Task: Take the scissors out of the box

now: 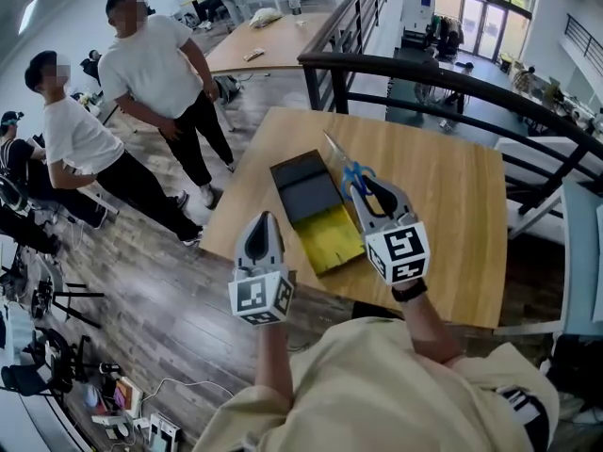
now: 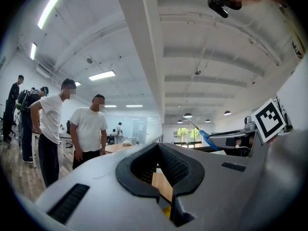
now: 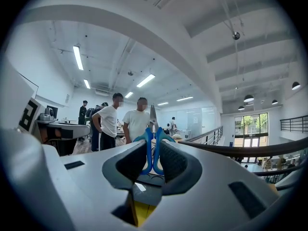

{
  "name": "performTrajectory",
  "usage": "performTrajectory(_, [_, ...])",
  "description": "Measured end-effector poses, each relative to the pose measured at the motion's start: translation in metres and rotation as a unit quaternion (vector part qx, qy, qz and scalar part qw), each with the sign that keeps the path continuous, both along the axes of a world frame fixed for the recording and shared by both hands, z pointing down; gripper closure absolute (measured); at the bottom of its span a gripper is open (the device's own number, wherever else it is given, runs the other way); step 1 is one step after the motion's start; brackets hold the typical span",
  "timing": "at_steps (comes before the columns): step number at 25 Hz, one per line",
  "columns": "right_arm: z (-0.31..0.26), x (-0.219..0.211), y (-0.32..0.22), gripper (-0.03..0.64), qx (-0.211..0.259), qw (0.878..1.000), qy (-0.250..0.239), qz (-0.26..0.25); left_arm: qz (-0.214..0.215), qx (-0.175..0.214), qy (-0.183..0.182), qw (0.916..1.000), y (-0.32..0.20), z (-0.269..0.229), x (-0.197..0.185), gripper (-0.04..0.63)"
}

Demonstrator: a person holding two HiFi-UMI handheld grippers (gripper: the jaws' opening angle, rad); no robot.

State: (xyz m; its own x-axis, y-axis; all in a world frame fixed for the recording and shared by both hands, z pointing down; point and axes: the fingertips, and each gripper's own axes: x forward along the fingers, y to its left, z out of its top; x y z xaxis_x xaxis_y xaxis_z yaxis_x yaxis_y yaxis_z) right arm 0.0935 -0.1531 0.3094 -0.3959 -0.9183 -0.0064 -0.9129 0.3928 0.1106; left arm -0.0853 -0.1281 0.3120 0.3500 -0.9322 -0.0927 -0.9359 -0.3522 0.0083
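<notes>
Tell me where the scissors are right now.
In the head view, the scissors are held by their blue handles in the right gripper, above the wooden table just right of the box.

No lettering, number, brand or sign can be read in any view; only black-and-white square marker patterns, by which no characters are carried, are seen on the cube [image 1: 260,297] of the left gripper [image 1: 262,218] and the cube [image 1: 399,252] of the right gripper [image 1: 364,181].
</notes>
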Motion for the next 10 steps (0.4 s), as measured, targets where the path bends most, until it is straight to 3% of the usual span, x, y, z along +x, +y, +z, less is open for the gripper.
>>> performTrajectory(5, [0.006,0.004,-0.005,0.534,-0.005,1.000,0.004,0.004,0.003,-0.001,0.004,1.0000,-0.005,0.004,0.005,0.584])
performTrajectory(10, [0.013,0.006,-0.005,0.534,-0.007,1.000,0.000,0.012,0.008,-0.003,-0.016,0.9998,-0.008,0.005,0.007,0.584])
